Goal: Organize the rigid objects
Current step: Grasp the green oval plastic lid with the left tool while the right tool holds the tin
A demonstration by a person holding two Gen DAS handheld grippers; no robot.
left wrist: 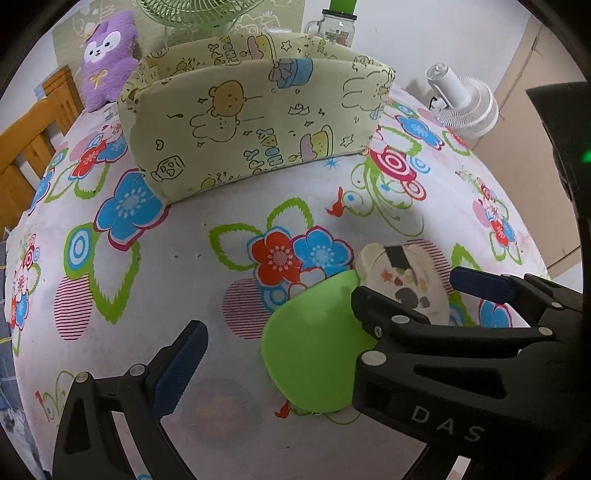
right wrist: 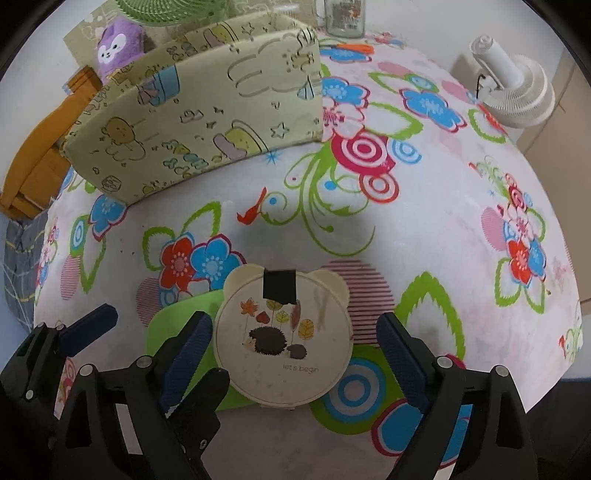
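The sorting looks barely begun — as far as the pictures show, nothing has gone into the fabric box (right wrist: 192, 122) yet, though its inside is hidden behind the near wall. Two hard things lie on the near part of the table: a round cream lid (right wrist: 282, 339) with bear ears and a hedgehog picture, and a flat green plate (left wrist: 314, 347) just left of it, its right edge tucked under the lid.

The right gripper (right wrist: 291, 354) hangs over the lid with its jaws wide apart, one blue pad on each side and neither pressing on it, so the lid is framed but not gripped. The left gripper (left wrist: 325, 317) is over the green plate, jaws also spread, nothing held; in its view the right gripper's dark finger crosses in front of the plate. Both pieces are left to lift and carry to the box at the far left, by this reading.

The table wears a white cloth (right wrist: 424, 229) printed with bright flowers and leaves — smooth and flat. Behind the box sit a purple plush toy (left wrist: 107, 59), a green fan (left wrist: 192, 14) and a glass jar (left wrist: 338, 31); a small white fan (right wrist: 513, 92) stands far right, a wooden chair back (left wrist: 33, 129) far left
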